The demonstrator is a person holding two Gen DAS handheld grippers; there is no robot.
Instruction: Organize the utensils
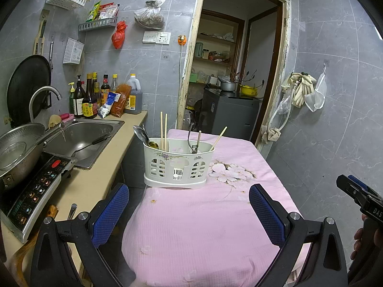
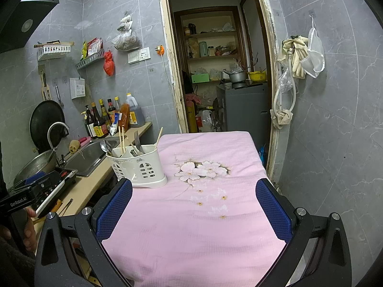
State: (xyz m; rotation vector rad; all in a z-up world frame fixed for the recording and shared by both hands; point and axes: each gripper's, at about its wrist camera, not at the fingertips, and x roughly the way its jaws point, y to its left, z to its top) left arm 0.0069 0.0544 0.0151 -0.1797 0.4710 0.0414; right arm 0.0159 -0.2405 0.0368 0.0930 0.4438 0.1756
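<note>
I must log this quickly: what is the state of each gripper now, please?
Left gripper: open, holding nothing, above the pink cloth.
Right gripper: open, holding nothing, above the same cloth.

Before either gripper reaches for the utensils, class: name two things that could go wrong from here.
1. The white caddy stands near the left edge of the pink-clothed table, beside the gap to the counter; a sideways push may tip it off.
2. The chopsticks, spoons and fork lean at different angles in its compartments, so pulling one could snag or drag a neighbour out.
</note>
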